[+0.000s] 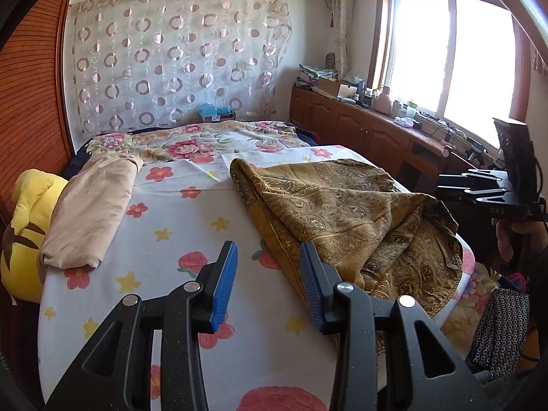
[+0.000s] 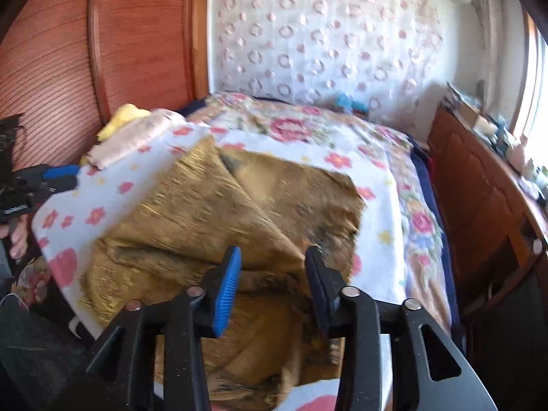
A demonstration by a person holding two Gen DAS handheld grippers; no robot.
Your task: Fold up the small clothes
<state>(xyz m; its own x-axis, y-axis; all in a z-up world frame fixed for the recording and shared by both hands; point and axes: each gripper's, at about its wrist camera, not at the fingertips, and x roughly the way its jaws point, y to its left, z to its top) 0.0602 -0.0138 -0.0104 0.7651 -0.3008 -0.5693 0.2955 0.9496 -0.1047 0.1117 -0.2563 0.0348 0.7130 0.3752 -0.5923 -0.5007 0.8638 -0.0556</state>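
Note:
A gold-brown patterned garment [image 1: 349, 212] lies crumpled on the right half of the bed, and it is blurred in the right wrist view [image 2: 222, 212]. My left gripper [image 1: 269, 253] hovers open just above the flowered sheet, beside the garment's left edge, with nothing between its blue pads. My right gripper [image 2: 272, 257] is open above the near part of the garment, and its pads do not press on the cloth. In the left wrist view the right gripper [image 1: 448, 185] shows at the far right edge. A folded beige garment [image 1: 89, 215] rests at the bed's left side.
The bed's white sheet with red flowers [image 1: 191, 233] covers the work area. A yellow plush toy [image 1: 24, 226] sits at the left edge by a wooden wardrobe [image 2: 61, 85]. A cluttered wooden cabinet [image 1: 359, 126] runs under the window. A dark dotted cloth [image 1: 500, 328] hangs at the lower right.

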